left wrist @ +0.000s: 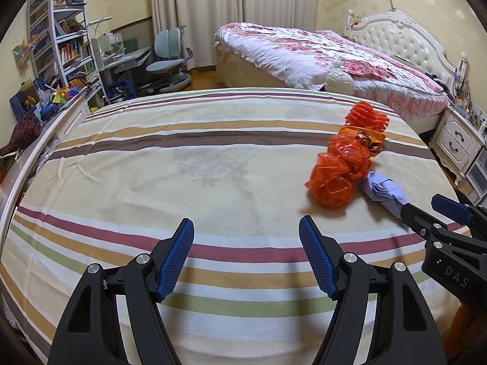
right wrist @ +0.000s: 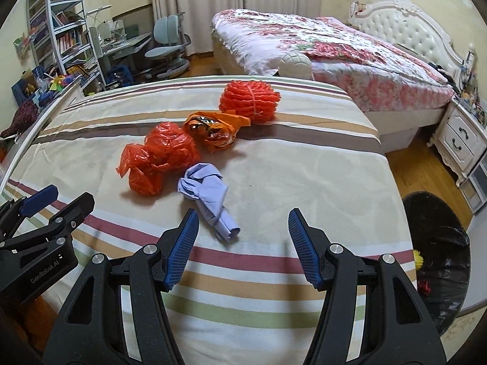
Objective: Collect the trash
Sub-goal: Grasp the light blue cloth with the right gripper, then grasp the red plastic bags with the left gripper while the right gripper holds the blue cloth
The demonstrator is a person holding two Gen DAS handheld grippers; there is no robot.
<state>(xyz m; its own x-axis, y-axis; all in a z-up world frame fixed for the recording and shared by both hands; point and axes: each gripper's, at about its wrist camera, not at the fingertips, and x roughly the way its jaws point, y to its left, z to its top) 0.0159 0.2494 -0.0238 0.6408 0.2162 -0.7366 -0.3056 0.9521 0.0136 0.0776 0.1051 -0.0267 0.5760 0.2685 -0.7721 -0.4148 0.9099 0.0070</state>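
Two empty grippers, left gripper "GenRobot.AI", right gripper "DAS", jaws apart.

The sheet is cream with maroon, tan, green and brown stripes. On it lie a red plastic bag, an orange wrapper, a red-orange net and a lilac glove.

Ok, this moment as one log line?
left gripper open, empty | right gripper open, nearest blue glove | bin right of bed
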